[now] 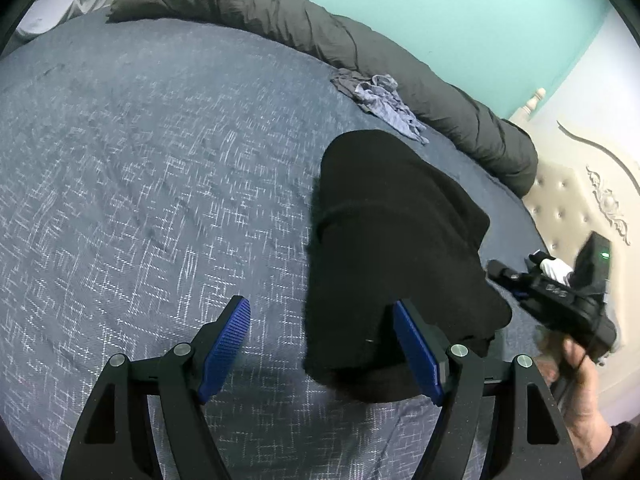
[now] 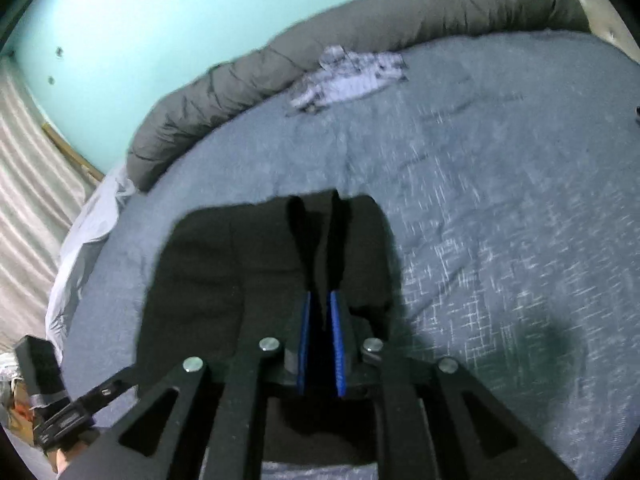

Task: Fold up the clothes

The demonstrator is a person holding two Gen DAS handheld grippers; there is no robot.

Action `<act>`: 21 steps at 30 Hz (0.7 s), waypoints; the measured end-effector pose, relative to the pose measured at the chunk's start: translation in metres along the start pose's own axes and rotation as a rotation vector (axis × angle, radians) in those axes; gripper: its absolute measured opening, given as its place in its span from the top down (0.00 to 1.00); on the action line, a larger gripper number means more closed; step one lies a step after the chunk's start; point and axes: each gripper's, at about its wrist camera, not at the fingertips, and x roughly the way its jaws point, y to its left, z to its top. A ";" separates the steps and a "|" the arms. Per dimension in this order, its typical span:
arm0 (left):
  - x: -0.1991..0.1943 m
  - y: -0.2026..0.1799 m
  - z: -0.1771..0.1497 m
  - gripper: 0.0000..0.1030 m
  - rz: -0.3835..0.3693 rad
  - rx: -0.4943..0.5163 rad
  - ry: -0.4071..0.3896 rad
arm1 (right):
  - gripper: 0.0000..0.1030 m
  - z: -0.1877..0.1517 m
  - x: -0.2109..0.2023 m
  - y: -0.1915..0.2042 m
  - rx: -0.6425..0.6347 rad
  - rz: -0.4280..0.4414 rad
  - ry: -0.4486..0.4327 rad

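Observation:
A black garment (image 1: 392,240) lies folded on the blue patterned bedspread (image 1: 140,180). My left gripper (image 1: 320,344) is open and empty, its right blue pad (image 1: 416,352) beside the garment's near left corner. In the right wrist view my right gripper (image 2: 320,308) is shut on a fold of the black garment (image 2: 248,280), which rises between its blue pads (image 2: 335,332). The right gripper's body (image 1: 560,296) shows at the right edge of the left wrist view, by the garment's right side.
A crumpled light blue striped garment (image 1: 384,104) lies further back on the bed; it also shows in the right wrist view (image 2: 352,76). A rolled grey duvet (image 1: 300,28) runs along the far edge. A cream headboard (image 1: 580,200) stands at the right.

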 end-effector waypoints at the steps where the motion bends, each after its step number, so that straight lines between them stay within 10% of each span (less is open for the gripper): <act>1: 0.000 0.000 0.000 0.26 0.000 0.001 0.001 | 0.89 0.000 -0.006 0.005 -0.014 0.008 -0.014; 10: 0.004 -0.001 -0.003 0.26 0.010 0.010 0.019 | 0.86 -0.010 0.024 0.051 -0.129 0.080 0.056; 21: 0.001 0.003 0.001 0.25 0.018 0.010 0.020 | 0.84 -0.029 0.001 0.013 0.119 0.073 -0.013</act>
